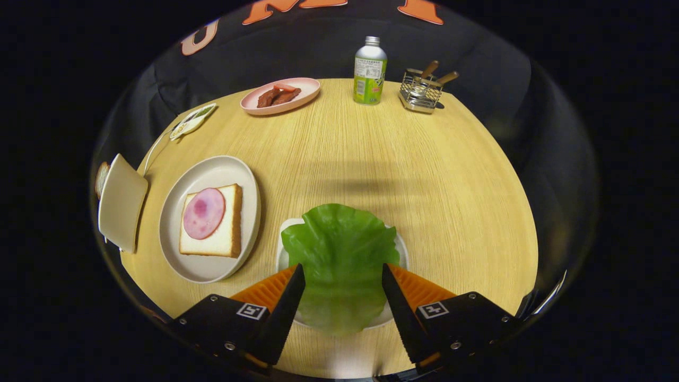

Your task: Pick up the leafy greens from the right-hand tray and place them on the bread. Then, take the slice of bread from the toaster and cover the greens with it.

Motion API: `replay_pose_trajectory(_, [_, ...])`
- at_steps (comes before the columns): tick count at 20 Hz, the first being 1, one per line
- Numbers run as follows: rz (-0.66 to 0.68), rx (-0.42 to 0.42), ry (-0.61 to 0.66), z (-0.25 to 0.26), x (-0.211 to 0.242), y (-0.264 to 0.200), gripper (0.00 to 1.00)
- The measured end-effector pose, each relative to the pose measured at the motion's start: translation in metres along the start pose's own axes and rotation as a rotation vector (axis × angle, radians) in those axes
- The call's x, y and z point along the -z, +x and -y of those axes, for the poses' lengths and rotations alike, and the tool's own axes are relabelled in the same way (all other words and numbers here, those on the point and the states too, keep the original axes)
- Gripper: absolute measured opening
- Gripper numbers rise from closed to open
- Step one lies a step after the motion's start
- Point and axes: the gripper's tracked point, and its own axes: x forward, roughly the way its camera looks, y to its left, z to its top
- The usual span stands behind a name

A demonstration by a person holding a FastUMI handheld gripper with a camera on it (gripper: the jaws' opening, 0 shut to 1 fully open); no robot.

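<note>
Gripper (343, 278) fingers spread around leafy greens (339, 254), bottle (370, 71) label unreadable

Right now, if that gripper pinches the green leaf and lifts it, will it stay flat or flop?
The lettuce leaf looks thin with a ruffled edge, so it will probably droop. It overhangs its small tray, suggesting little weight. The open gripper straddles its smooth, slightly glossy surface, so it might slip.

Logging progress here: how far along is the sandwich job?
Nothing is done yet. The gripper is open, its fingers either side of the lettuce leaf on its small plate. Left: lay it on the ham-topped bread, then cover with the toaster slice.
</note>
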Motion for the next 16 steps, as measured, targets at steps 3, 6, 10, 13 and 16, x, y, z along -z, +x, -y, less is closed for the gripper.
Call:
replay_pose_trajectory(3, [-0.029, 0.007, 0.019, -0.003, 0.005, 0.011, 0.86])
replay_pose_trajectory(6, [-0.026, 0.001, 0.028, -0.004, 0.004, 0.011, 0.78])
replay_pose_trajectory(10, [-0.010, -0.009, -0.003, -0.010, 0.002, 0.012, 0.55])
replay_pose_trajectory(13, [-0.006, -0.002, 0.012, -0.009, 0.002, 0.013, 0.28])
replay_pose_trajectory(16, [-0.013, -0.016, 0.061, -0.007, 0.000, 0.012, 0.07])
